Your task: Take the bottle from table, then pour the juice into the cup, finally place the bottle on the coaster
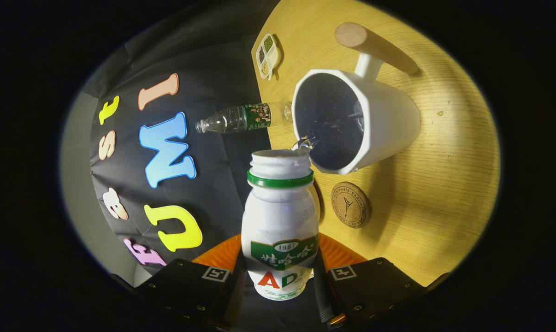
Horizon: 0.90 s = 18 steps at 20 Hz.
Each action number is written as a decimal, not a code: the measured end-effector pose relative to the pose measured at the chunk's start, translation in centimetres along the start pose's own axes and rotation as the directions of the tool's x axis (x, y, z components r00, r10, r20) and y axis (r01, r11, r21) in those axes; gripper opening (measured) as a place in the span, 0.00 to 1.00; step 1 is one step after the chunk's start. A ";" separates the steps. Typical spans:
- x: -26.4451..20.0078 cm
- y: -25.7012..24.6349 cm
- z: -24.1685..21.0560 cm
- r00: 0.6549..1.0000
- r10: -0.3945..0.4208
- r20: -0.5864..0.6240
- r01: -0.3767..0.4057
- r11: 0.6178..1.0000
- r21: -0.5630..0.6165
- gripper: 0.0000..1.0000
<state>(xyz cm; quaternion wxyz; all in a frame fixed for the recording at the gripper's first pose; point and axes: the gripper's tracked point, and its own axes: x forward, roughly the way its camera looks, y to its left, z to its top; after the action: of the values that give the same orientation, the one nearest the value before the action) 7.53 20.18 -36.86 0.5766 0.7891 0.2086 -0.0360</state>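
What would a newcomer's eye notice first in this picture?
First, the white bottle held between the gripper fingers, tipped so liquid runs from its mouth into the white cup just beyond. Then the round cork coaster on the wooden table, beside the bottle, below the cup.

clear bottle [241, 118] base: behind cup [356, 122] | condiment dish [267, 55] contents: unreadable

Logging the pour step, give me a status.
Gripper shut on bottle, tipped, liquid running into cup. Coaster bare beside cup. Nothing in the way.
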 end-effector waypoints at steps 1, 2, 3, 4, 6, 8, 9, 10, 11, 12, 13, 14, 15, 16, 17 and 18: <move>-0.1 0.1 -0.1 1.000 0.000 0.000 0.000 1.000 0.005 0.64; 0.0 0.1 -0.1 1.000 0.000 0.000 0.000 1.000 0.012 0.64; -0.1 0.2 -0.2 1.000 0.002 0.000 -0.002 1.000 0.017 0.64; 0.0 0.2 -0.3 1.000 0.000 -0.001 0.000 1.000 0.022 0.64; -0.1 0.3 -0.3 1.000 0.001 0.000 -0.001 1.000 0.029 0.64; -0.1 0.2 -0.3 1.000 0.000 0.001 0.000 0.999 0.034 0.64; -0.2 0.3 -0.3 1.000 0.000 0.001 0.000 0.999 0.039 0.64; -0.1 0.2 -0.4 1.000 0.001 0.000 -0.001 0.999 0.041 0.64; -0.2 0.3 -0.5 1.000 0.001 -0.001 -0.001 0.999 0.041 0.64; -0.3 0.3 -0.5 1.000 0.001 -0.001 -0.001 0.999 0.042 0.64; -0.3 0.4 -0.5 1.000 0.001 -0.002 -0.001 0.999 0.044 0.64; -0.3 0.5 -0.5 1.000 0.005 0.000 -0.005 0.999 0.045 0.64; -0.5 0.7 -0.6 1.000 0.005 -0.002 -0.005 0.999 0.046 0.64; -0.4 0.8 -0.6 1.000 0.007 -0.003 -0.007 0.999 0.042 0.64; -0.5 0.8 -0.7 1.000 0.007 -0.007 -0.007 0.999 0.038 0.64; -0.3 0.9 -0.7 1.000 0.010 -0.008 -0.010 0.999 0.035 0.64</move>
<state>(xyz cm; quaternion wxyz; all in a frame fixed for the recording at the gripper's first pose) 7.42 20.47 -35.77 0.5621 0.8003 0.2061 -0.0336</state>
